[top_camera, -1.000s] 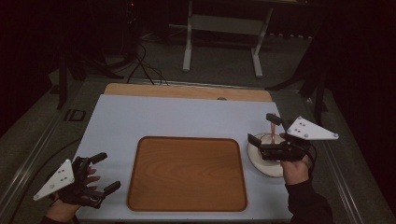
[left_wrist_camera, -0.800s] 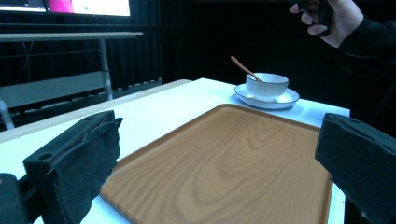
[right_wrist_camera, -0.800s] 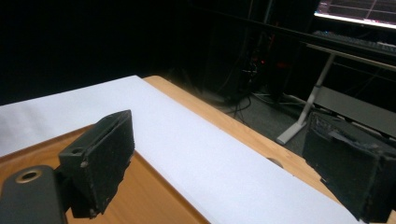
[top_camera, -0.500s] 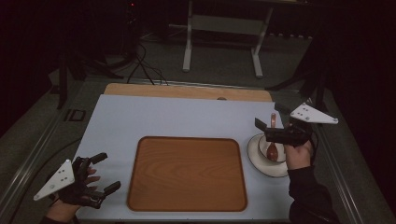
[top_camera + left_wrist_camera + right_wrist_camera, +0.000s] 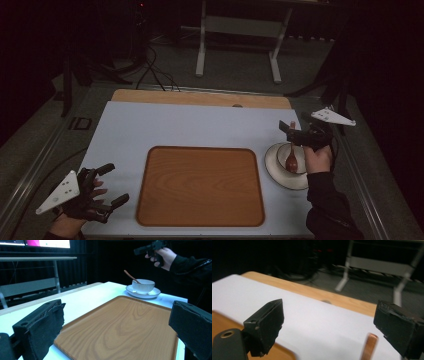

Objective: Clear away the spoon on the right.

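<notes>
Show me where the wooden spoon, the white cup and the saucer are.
wooden spoon [image 5: 130, 276], left gripper view, on the middle of its handle sticking out of the cup.
white cup [image 5: 143, 286], left gripper view, on its outer wall.
saucer [image 5: 274, 167], high view, on its bare left rim.

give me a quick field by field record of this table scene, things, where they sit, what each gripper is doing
table: white top with a wooden strip along the far edge
tray: empty wooden tray lying flat at the middle of the table
saucer: white saucer right of the tray, apart from it
cup: white cup standing on the saucer
spoon: brown spoon resting in the cup, handle sticking up
right gripper: open, held above the cup and spoon, holding nothing
left gripper: open, at the near left corner beside the tray, holding nothing
</notes>
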